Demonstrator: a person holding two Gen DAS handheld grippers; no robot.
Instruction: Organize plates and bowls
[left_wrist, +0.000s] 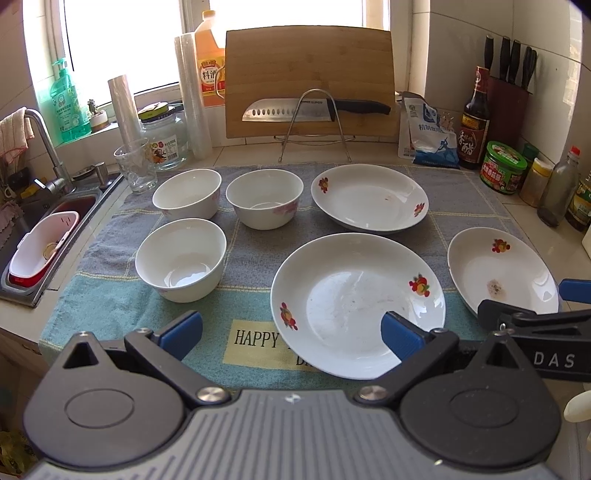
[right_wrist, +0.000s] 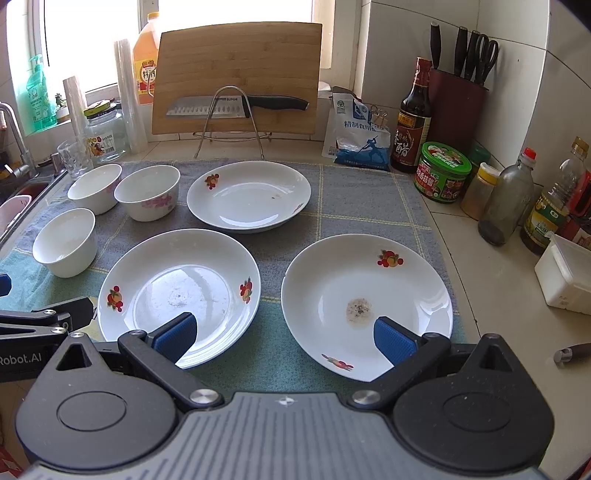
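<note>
Three white bowls stand on the towel's left part: a near bowl (left_wrist: 181, 258), a far left bowl (left_wrist: 187, 193) and a far middle bowl (left_wrist: 264, 198). Three white flowered plates lie to their right: a far plate (left_wrist: 369, 198), a near middle plate (left_wrist: 357, 303) and a right plate (right_wrist: 365, 304) with a brown stain. My left gripper (left_wrist: 291, 334) hovers open over the towel's front edge, its right finger above the middle plate's near rim. My right gripper (right_wrist: 284, 338) hovers open between the middle plate (right_wrist: 180, 293) and the right plate.
A sink (left_wrist: 40, 236) with a white basket lies left of the towel (left_wrist: 251, 251). A glass (left_wrist: 136, 170), jar and bottles stand behind the bowls. A cutting board (left_wrist: 309, 83) with a knife leans at the back. Condiment jars (right_wrist: 442, 172) and a white box (right_wrist: 565, 277) crowd the right.
</note>
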